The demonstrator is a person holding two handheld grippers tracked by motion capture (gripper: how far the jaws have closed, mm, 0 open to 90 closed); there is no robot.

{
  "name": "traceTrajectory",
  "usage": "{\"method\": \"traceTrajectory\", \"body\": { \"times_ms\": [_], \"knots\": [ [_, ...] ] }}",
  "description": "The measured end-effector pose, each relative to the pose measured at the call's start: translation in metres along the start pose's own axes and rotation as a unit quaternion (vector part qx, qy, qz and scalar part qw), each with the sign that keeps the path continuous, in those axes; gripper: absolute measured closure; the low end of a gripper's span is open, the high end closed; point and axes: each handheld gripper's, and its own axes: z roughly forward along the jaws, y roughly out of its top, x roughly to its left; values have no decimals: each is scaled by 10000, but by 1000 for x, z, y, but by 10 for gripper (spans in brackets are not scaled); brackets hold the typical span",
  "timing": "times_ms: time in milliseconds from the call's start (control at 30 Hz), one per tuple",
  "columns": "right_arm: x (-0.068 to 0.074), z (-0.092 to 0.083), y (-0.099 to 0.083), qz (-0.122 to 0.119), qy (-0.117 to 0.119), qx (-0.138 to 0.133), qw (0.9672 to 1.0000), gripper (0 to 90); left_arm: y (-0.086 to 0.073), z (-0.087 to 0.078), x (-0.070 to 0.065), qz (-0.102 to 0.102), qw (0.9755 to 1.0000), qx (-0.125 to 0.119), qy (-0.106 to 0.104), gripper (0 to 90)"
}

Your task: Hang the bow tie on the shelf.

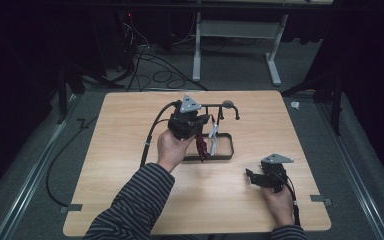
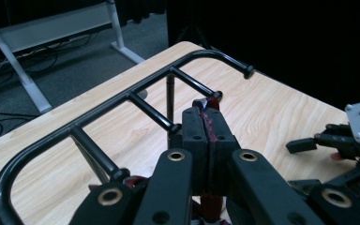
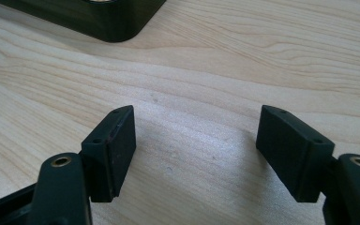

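A black metal rack (image 1: 215, 105) with short pegs rises from a dark tray base (image 1: 228, 148) in the middle of the wooden table. My left gripper (image 1: 204, 120) is held up at the rack's bar, shut on a thin dark red strap (image 1: 200, 147) that hangs down toward the base. In the left gripper view the strap (image 2: 209, 123) shows as a red line pinched between the closed pads of the left gripper (image 2: 207, 112), just short of a peg of the rack (image 2: 122, 99). A white item (image 1: 213, 135) hangs from the rack. My right gripper (image 1: 250, 175) rests low at the right, open with nothing in it (image 3: 197, 115).
The tray's rounded corner (image 3: 122, 28) lies just ahead of the right gripper. Bare wood surrounds the rack on all sides. Grey tape tabs (image 1: 321, 199) mark the table's near edges. Cables (image 1: 150, 65) and a white table frame (image 1: 197, 50) stand on the floor behind.
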Motion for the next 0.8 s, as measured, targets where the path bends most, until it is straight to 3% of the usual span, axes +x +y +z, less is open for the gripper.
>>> {"method": "traceTrajectory", "body": {
  "times_ms": [533,800],
  "knots": [
    [0,0,0,-11,4,2,10000,299,3,19,15,-210,9995,51,233,889],
    [0,0,0,-7,1,2,10000,300,2,22,17,-218,9992,120,313,882]
  ]
}}
